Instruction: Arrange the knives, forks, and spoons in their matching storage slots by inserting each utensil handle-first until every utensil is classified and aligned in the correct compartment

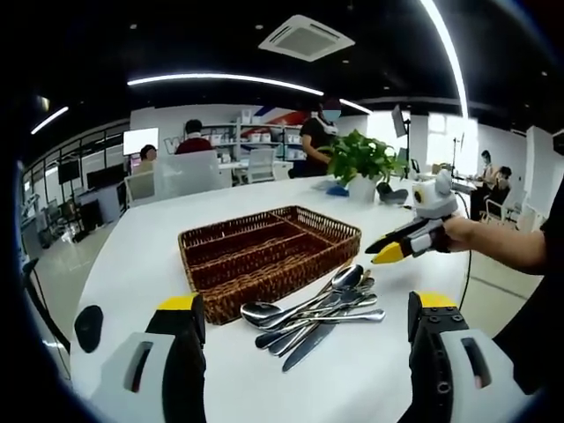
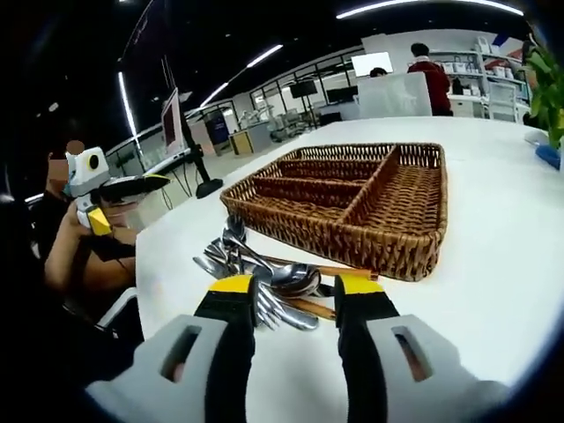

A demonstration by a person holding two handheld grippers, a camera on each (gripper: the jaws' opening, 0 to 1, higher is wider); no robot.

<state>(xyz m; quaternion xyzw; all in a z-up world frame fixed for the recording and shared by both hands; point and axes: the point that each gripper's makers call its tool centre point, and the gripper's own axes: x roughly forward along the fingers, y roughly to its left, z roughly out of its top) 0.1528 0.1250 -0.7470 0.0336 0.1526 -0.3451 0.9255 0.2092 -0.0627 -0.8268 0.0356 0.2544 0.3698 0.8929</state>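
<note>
A: Which step was in hand?

B: The start, by my reading. The basket lay bare on the white table, and all the cutlery sat in one heap just beside its near wall. The left gripper hung above the table short of the heap, jaws apart, holding nothing. The right gripper stood over the heap from the other side, jaws likewise parted and empty.

A: What did the next move call for?

B: Probably one piece singled out of the tangle, gripped so its handle led, then carried to a slot.

A: And the counts?

B: One basket, with one long compartment and three shorter ones beside it in the right gripper view. Two grippers. Several spoon bowls and at least one knife blade showed; the pieces overlapped too much for a firm tally, and forks could not be told apart.
</note>
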